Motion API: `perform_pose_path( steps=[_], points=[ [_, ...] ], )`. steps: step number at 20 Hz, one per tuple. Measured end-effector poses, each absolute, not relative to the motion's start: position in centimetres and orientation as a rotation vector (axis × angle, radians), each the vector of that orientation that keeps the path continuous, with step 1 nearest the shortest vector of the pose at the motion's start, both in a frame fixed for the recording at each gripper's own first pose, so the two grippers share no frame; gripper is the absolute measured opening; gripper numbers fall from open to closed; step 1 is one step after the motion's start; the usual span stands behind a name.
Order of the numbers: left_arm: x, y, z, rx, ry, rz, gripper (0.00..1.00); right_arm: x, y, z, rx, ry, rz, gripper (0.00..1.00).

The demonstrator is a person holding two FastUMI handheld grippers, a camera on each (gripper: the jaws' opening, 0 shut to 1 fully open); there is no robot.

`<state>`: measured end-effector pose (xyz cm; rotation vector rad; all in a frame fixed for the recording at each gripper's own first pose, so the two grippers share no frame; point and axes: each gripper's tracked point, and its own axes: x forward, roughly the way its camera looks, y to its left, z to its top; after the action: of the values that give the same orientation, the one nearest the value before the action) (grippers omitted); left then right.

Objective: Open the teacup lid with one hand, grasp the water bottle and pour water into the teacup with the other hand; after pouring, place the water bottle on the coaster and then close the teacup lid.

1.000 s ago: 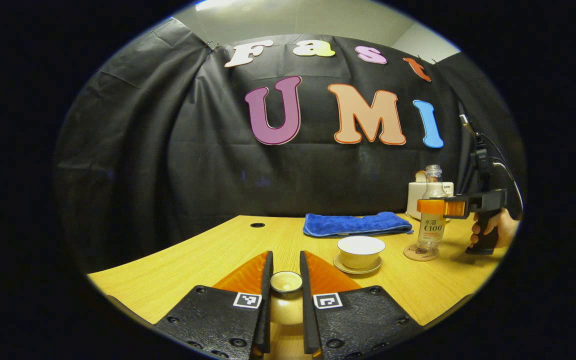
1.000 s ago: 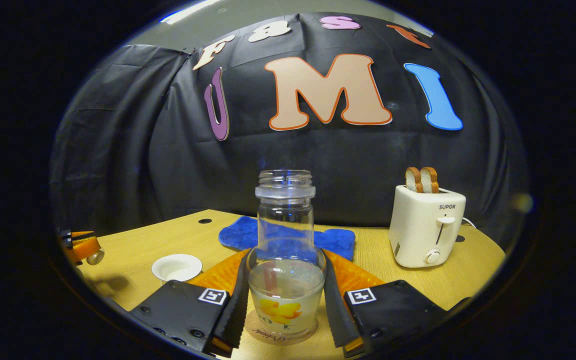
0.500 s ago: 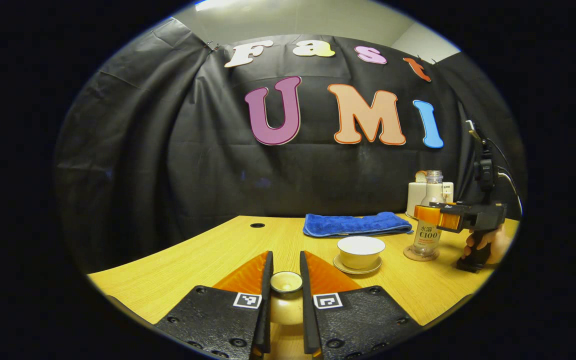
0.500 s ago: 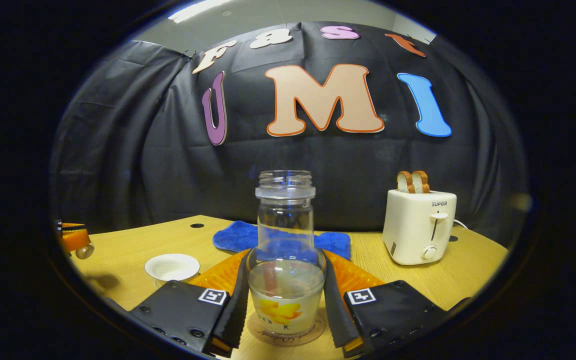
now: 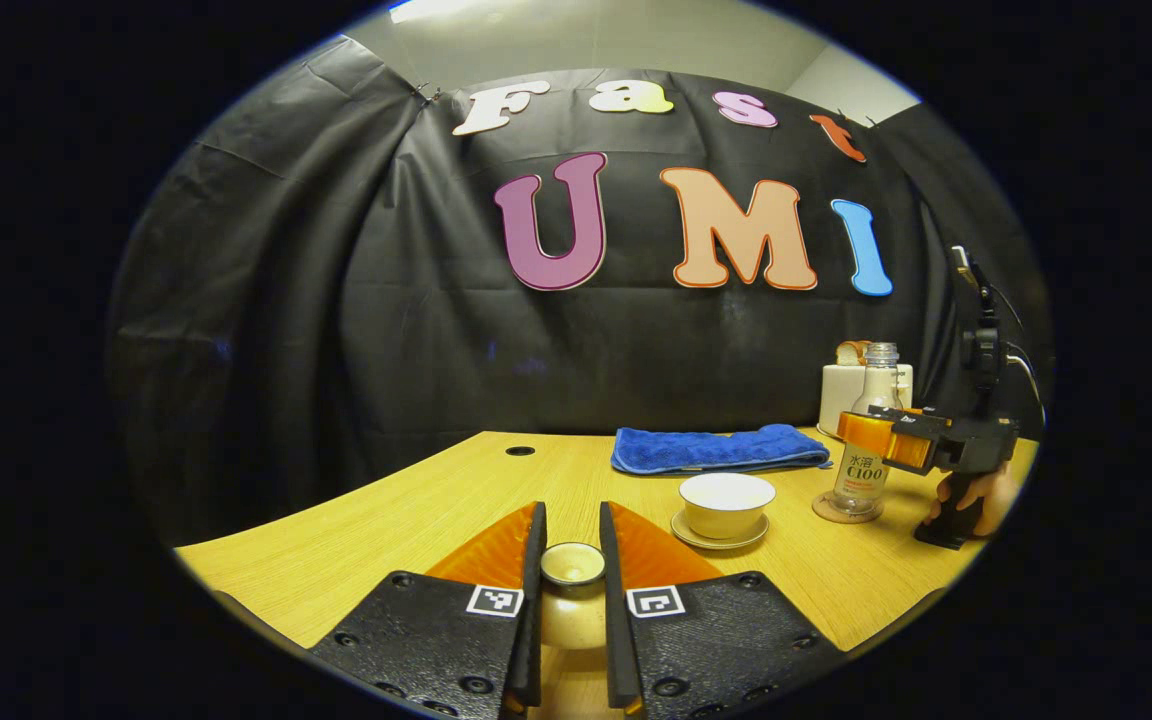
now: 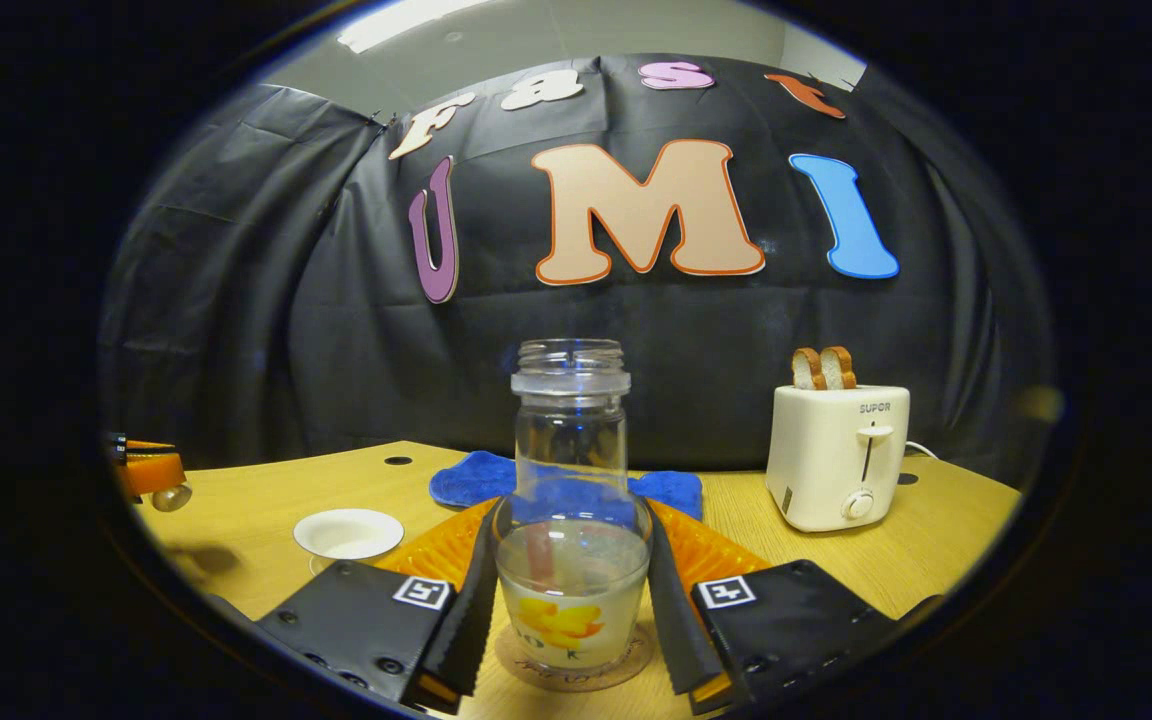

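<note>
The left tongs [image 5: 572, 590] clamp the small cream ceramic teacup lid [image 5: 573, 565] above the yellow wooden counter [image 5: 416, 520]. The right tongs [image 6: 570, 600] sit against both sides of the clear plastic water bottle [image 6: 570, 520], upright on the round cork coaster [image 6: 572, 670]. The open white teacup [image 5: 727, 504] stands between them on its saucer [image 5: 719, 538].

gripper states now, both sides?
Left gripper: shut on the teacup lid.
Right gripper: fingers against the water bottle standing on the coaster; shut on it.
</note>
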<state>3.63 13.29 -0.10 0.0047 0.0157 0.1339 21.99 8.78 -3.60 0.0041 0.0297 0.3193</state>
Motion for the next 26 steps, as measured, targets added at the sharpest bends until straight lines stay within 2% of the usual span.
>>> perform_pose_path(
  steps=[3, 6, 8, 16, 20, 21, 22, 23, 26],
  points=[
    [3.5, 13.2, -0.1, 0.005, 0.016, 0.133, 0.23, 22.3, 8.8, -3.9, 0.002, 0.047, 0.314, 0.76],
    [3.7, 13.1, 0.0, 0.004, 0.017, 0.131, 0.23, 22.6, 9.0, -4.1, -0.001, 0.05, 0.308, 0.87],
    [3.6, 13.1, -0.1, 0.006, 0.015, 0.131, 0.23, 22.4, 8.3, -4.0, -0.001, 0.05, 0.286, 1.0],
    [5.0, 11.4, 0.0, 0.004, 0.014, 0.093, 0.23, 19.4, 8.1, -3.6, 0.0, 0.048, 0.308, 0.96],
    [7.4, 8.4, -0.2, 0.004, 0.015, -0.022, 0.23, 15.5, 5.1, -3.1, 0.001, 0.04, 0.288, 1.0],
    [8.5, 8.0, -0.2, 0.007, 0.017, -0.034, 0.23, 13.3, 3.9, -2.9, 0.001, 0.042, 0.301, 0.96],
    [9.6, 7.2, -0.3, 0.005, 0.019, -0.046, 0.23, 11.8, 1.7, -2.8, 0.0, 0.042, 0.274, 1.0],
    [10.2, 6.9, -0.3, 0.004, 0.019, -0.047, 0.23, 10.9, 0.2, -2.4, 0.003, 0.035, 0.247, 0.97],
    [11.8, 6.0, -0.3, 0.005, 0.016, -0.059, 0.23, 8.3, -2.6, -2.3, 0.003, 0.032, 0.222, 1.0]
  ],
)
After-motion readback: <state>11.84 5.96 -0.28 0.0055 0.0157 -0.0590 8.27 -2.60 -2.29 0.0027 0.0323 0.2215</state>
